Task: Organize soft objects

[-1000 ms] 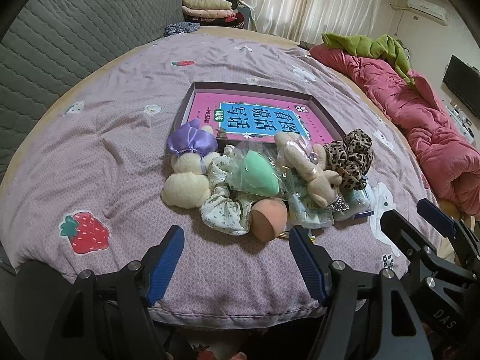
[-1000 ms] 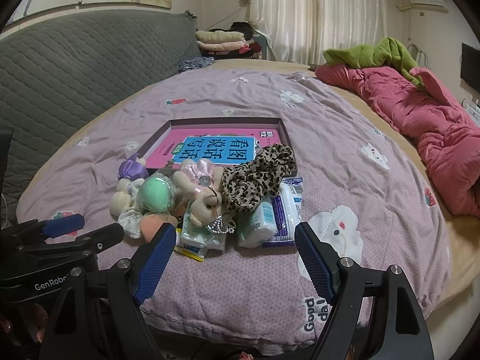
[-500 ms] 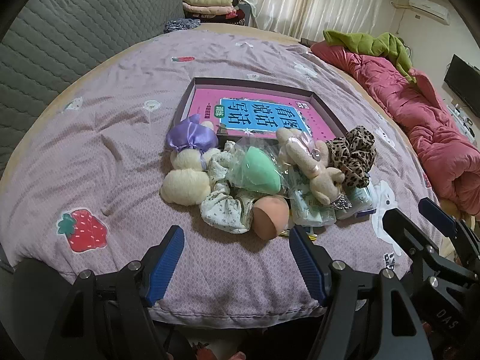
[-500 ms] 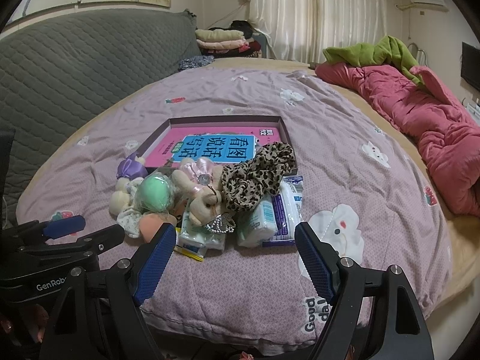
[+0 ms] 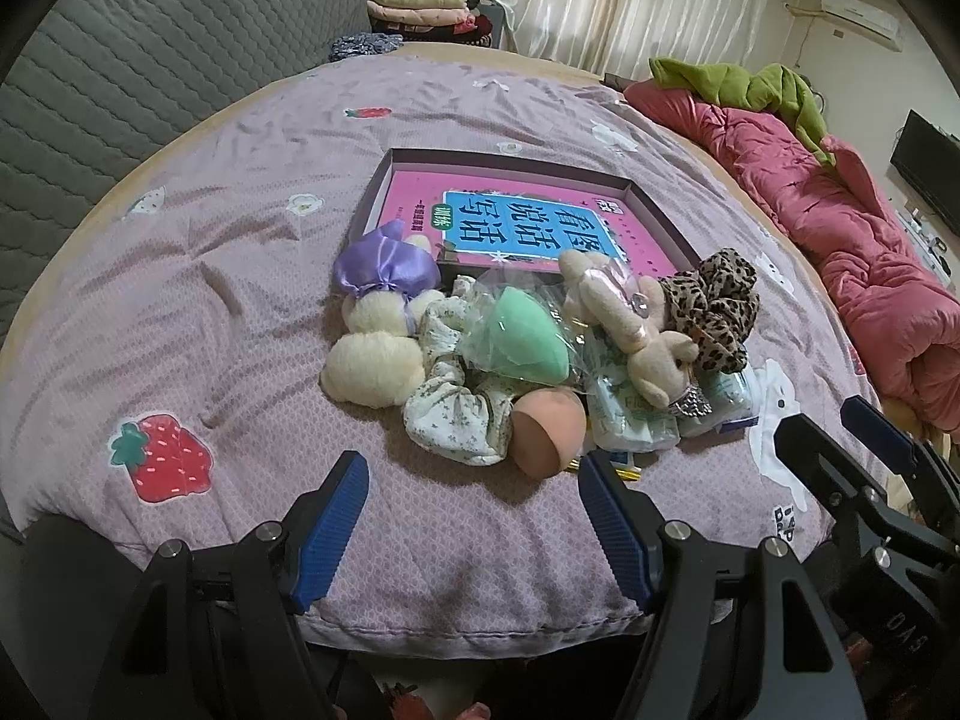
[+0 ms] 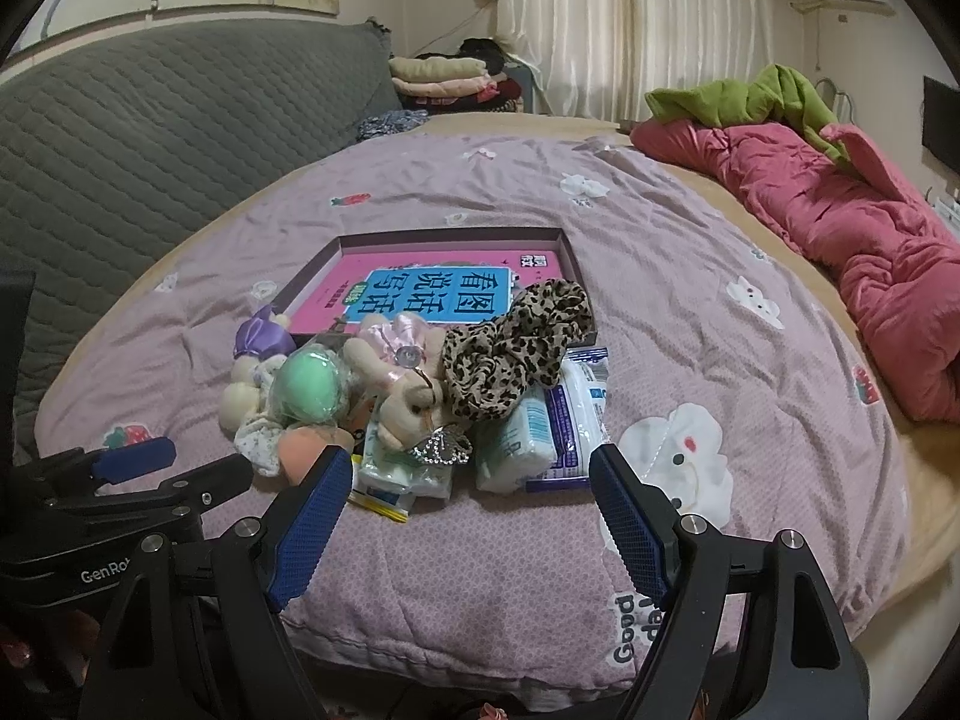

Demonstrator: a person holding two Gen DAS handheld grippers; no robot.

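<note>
A heap of soft things lies on the purple quilt point(image 5: 252, 276) in front of a shallow box point(image 5: 384, 186) that holds a pink and blue book point(image 5: 516, 222). In the heap are a cream plush with a purple bow point(image 5: 372, 354), a floral scrunchie point(image 5: 456, 414), a bagged green sponge point(image 5: 528, 342), an orange sponge point(image 5: 549, 432), a beige plush bunny point(image 5: 636, 330), a leopard scrunchie point(image 5: 711, 306) and tissue packs point(image 6: 540, 432). My left gripper point(image 5: 474, 510) is open and empty just short of the heap. My right gripper point(image 6: 471, 504) is open and empty near the tissue packs.
A pink duvet point(image 6: 852, 222) with a green cloth point(image 6: 756, 96) lies along the right side of the bed. A grey quilted headboard point(image 6: 150, 138) stands at the left. Folded clothes point(image 6: 444, 78) are stacked at the back. The quilt's front edge is just below both grippers.
Both grippers have tilted and crept slightly toward the heap. Nothing on the bed has moved, and both stay open.
</note>
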